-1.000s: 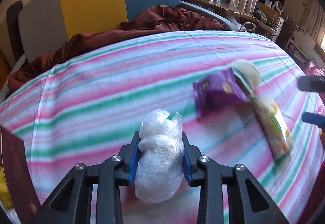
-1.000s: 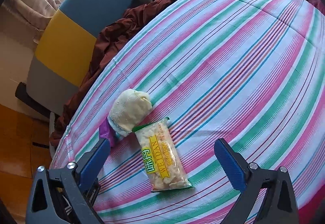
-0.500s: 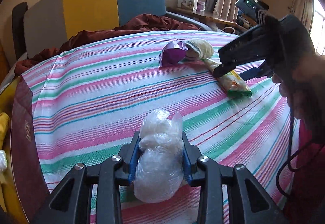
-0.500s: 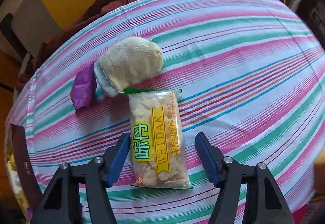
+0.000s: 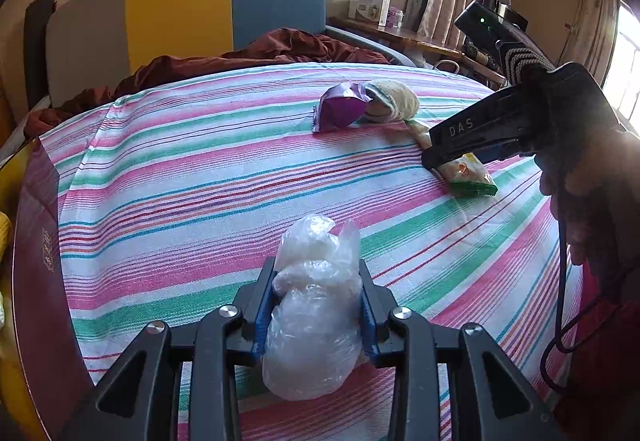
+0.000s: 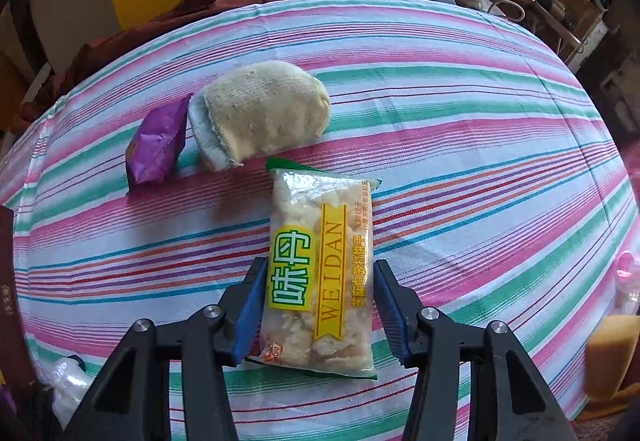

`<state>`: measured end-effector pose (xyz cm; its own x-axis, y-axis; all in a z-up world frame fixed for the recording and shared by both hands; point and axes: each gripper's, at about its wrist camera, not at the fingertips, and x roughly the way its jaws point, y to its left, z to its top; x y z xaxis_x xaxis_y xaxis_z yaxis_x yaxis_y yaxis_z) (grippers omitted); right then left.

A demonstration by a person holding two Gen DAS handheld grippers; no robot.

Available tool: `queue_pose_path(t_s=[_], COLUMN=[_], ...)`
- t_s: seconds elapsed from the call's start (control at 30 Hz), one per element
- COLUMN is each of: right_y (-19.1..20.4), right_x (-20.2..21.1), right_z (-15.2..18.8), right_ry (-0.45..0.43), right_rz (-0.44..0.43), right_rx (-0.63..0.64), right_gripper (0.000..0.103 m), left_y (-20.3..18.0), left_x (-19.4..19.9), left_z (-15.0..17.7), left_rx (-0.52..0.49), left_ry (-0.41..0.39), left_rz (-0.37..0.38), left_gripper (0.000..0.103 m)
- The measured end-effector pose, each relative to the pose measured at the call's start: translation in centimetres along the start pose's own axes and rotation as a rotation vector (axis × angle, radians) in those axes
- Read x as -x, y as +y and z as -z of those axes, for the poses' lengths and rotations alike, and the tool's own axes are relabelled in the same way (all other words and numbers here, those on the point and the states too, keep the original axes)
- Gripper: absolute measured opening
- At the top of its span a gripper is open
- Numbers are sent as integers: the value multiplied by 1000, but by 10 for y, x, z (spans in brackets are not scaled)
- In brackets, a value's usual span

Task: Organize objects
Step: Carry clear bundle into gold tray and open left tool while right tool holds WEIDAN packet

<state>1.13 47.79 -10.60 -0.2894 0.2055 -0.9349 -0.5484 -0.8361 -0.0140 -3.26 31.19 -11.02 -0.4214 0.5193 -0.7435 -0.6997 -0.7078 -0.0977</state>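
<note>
A: Item one, left gripper (image 5: 316,305), bottom centre of the left wrist view. State?

B: Clamped on a crumpled clear plastic bag (image 5: 314,317). Both blue pads press into its sides; the bag bulges above and below them.

A: Item two, right gripper (image 6: 318,305), bottom centre of the right wrist view.

B: Jaws have just been closing around the snack packet (image 6: 320,265), a clear wrapper with a yellow label reading WEIDAN. The left pad touches the packet's edge; on the right I cannot tell whether the pad touches or a sliver of gap remains. The packet lies flat on the striped cloth (image 6: 460,129), its lower half between the pads, its green-edged top pointing up the frame.

A: Same gripper in the left wrist view?

B: At right of frame, black body marked DAS, a hand (image 5: 588,201) behind it, its tip down on the packet.

A: Item three, neighbours of the packet.

B: A cream knitted sock (image 6: 260,117), just above the packet's top end, upper centre of the right wrist view. A purple pouch (image 6: 156,145) touches the sock's cuff on the left.

A: Item four, surroundings.

B: A dark red blanket (image 5: 280,49) beyond the cloth's far edge, and a yellow and blue chair back (image 5: 224,1) at upper left of the left wrist view. A dark maroon box edge (image 5: 36,261) at the left border.
</note>
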Motion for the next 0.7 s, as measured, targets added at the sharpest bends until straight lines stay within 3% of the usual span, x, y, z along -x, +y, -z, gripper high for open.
queue_pose_path(t_s=[0.27, 0.7], right_y=[-1, 0], right_x=[3, 3], right_z=[-2, -8], right_ry=[-15, -17], right_rz=[13, 24], right_rx=[31, 51], right_gripper=[44, 44], left_y=[-1, -2], left_x=[0, 0], left_z=[2, 2], left_rx=[-7, -13], left_ry=[-6, -12], left_rz=[-10, -15], left_gripper=[36, 35])
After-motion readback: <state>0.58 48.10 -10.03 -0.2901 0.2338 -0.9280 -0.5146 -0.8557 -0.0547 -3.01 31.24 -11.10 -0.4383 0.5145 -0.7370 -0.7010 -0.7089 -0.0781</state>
